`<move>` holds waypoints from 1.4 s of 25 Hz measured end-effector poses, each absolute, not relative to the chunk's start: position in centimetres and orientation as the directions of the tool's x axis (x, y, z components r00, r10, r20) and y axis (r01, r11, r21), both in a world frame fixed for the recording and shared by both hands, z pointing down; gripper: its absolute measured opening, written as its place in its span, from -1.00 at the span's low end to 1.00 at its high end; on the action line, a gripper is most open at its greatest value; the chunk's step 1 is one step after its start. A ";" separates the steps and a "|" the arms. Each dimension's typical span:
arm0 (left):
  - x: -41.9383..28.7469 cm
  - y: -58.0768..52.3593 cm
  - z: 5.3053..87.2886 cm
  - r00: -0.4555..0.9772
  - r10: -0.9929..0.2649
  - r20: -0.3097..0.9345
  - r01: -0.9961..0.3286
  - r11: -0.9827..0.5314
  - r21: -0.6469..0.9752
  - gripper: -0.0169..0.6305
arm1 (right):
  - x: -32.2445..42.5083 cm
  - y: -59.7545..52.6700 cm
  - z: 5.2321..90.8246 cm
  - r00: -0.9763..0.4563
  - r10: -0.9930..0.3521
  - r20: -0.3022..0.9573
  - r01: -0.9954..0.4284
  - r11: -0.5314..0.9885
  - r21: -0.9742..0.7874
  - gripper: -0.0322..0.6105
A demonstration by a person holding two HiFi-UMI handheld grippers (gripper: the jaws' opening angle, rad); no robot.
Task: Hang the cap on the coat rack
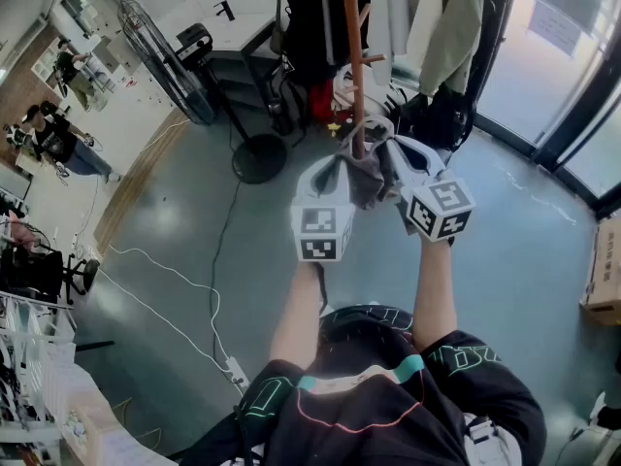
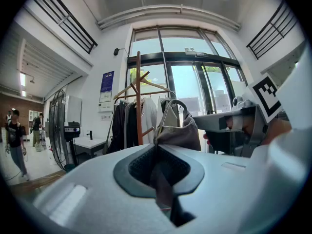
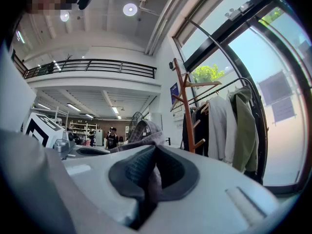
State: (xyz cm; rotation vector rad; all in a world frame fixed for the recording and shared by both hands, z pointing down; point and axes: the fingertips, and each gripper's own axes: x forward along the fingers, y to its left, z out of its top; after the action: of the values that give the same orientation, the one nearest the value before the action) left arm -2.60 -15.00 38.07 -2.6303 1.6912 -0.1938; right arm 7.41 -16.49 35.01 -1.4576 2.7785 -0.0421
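Crosswise, long axis of cap (image 1: 365,181) from left claw (image 1: 341,169) to right claw (image 1: 391,159), each clamped on its fabric.

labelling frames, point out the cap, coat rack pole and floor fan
cap (image 1: 361,176), head view, grey crown fabric
coat rack pole (image 1: 354,66), head view, middle of shaft
floor fan (image 1: 170,66), head view, wire cage

Between the left hand-held gripper (image 1: 338,163) and the right hand-held gripper (image 1: 393,158), clamped in the jaws of both: the cap (image 1: 361,181). Straight ahead, just behind the cap: the coat rack (image 1: 355,66), with coats (image 1: 446,27) hanging behind and to its right. Left of the rack, on the floor (image 1: 505,280): a fan (image 1: 165,61), with a cable (image 1: 218,250) running toward the near left. Far right: glass doors (image 1: 553,56).
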 end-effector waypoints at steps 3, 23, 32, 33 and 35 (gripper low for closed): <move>-3.0 -15.0 38.3 0.402 -0.910 0.097 -0.911 -0.409 -0.056 -0.87 | 7.5 -16.2 34.9 -0.559 -0.829 -0.015 -0.828 0.559 -0.036 -0.88; -4.3 -15.8 39.2 0.380 -0.916 0.128 -0.918 -0.390 -0.071 -0.87 | 7.4 -17.0 35.5 -0.563 -0.827 0.009 -0.825 0.561 -0.063 -0.88; -5.1 -16.2 39.8 0.367 -0.918 0.151 -0.920 -0.382 -0.086 -0.87 | 6.7 -17.6 36.4 -0.576 -0.817 0.019 -0.816 0.573 -0.079 -0.87; -5.0 -16.4 40.0 0.371 -0.916 0.153 -0.919 -0.386 -0.082 -0.87 | 6.7 -17.7 36.6 -0.573 -0.819 0.025 -0.818 0.570 -0.077 -0.87; -4.6 -17.0 40.5 0.382 -0.911 0.152 -0.915 -0.396 -0.072 -0.87 | 7.1 -17.9 37.0 -0.565 -0.824 0.038 -0.824 0.562 -0.071 -0.88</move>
State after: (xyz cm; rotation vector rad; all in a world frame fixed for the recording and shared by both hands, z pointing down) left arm -4.59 -16.97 40.48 -2.6315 1.7396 -0.2647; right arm 7.11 -17.86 36.96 -1.4659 2.7770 -0.1263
